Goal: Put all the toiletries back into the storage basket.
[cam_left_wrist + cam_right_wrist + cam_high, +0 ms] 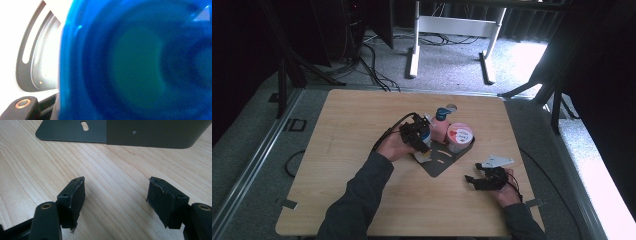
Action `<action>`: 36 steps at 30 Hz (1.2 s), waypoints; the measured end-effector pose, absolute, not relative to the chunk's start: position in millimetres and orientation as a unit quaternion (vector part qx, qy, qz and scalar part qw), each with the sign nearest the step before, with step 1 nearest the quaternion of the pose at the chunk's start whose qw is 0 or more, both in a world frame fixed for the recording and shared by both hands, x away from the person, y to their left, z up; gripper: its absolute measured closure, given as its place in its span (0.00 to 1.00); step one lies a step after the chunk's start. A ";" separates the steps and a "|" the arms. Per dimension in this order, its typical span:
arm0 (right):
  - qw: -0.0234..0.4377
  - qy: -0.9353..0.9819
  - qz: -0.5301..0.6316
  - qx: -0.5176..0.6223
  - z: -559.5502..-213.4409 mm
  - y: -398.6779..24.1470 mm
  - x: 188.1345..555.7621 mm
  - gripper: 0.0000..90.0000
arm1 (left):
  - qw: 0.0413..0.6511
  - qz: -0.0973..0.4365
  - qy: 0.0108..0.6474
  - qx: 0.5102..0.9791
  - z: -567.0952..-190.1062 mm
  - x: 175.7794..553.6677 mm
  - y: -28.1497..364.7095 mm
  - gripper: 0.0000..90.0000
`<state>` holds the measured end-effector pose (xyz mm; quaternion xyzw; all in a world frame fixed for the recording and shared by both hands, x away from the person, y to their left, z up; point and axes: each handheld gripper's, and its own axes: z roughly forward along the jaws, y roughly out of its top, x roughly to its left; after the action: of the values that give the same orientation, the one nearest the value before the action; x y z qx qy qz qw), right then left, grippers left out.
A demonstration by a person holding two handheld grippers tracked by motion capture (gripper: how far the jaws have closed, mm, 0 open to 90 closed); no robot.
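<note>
**Left gripper at the rack, right gripper waits**

While the right gripper point(116, 202) rests on the wooden table point(362, 130) with its 2 jaws spread and nothing between them, the left gripper point(426, 148) works at the dark metal rack point(439, 167). A blurred blue object point(135, 65) sits pressed up against its camera; whether the jaws pinch it cannot be told. A pink bottle point(438, 131) and a white tub point(459, 137) stand upright on the rack, just right of the left gripper and nearer it than the right gripper.
</note>
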<state>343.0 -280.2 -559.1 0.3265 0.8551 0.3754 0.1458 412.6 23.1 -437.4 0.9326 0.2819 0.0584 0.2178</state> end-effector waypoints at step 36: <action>0.145 0.855 0.375 0.327 -559.0 -280.1 342.9 0.33 | 0.219 0.084 0.319 0.918 -440.1 434.0 24.8 0.61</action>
<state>342.9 -280.1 -559.0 0.3270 0.8554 0.3746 0.1455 434.0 24.8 -440.1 0.9181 0.3192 0.0841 0.2194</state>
